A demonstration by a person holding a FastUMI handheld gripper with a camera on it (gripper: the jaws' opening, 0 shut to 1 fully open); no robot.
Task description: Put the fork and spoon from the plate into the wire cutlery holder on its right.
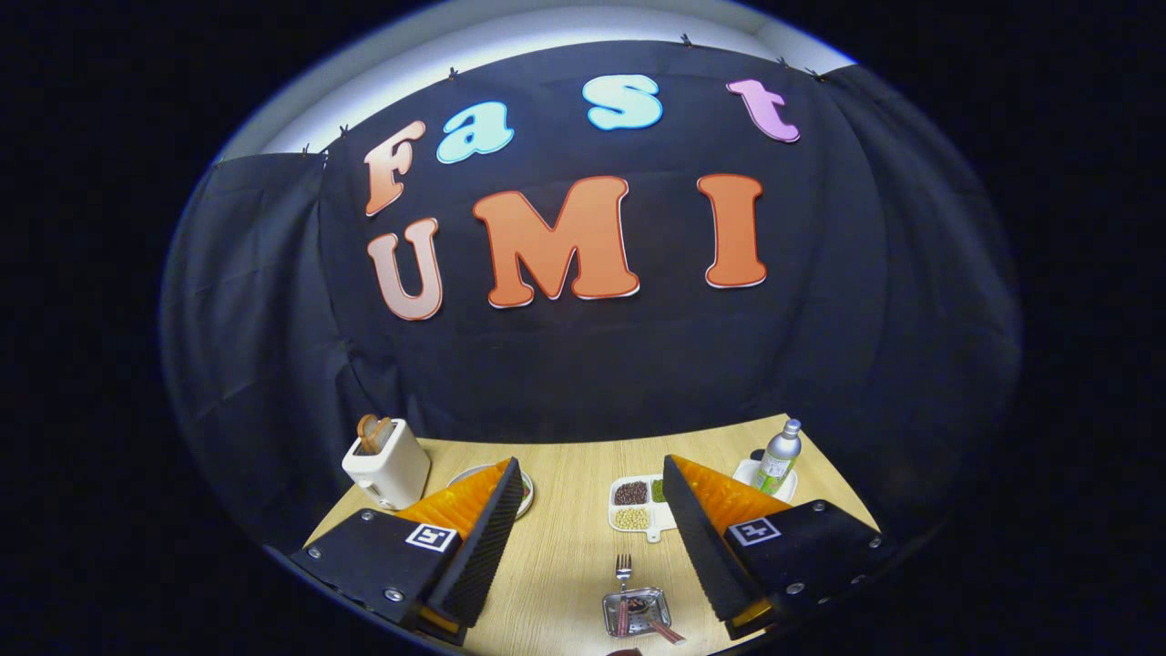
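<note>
A small shiny metal plate (612, 612) lies on the wooden table (565, 547), low between my two fingers and close to the gripper's body. A fork (623, 572) rests on it with its tines pointing away from me, past the plate's far rim. Beside it on the plate lies a spoon (658, 628) with a reddish handle angled to the right. My gripper (592, 462) hangs above the table, open wide, with nothing between its fingers. Both fingertips reach well beyond the plate.
A white toaster (387, 466) with bread in it stands at the back left. A round plate (466, 476) peeks out behind the left finger. A white divided dish of beans (638, 507) lies ahead, and a bottle (779, 454) stands at the back right.
</note>
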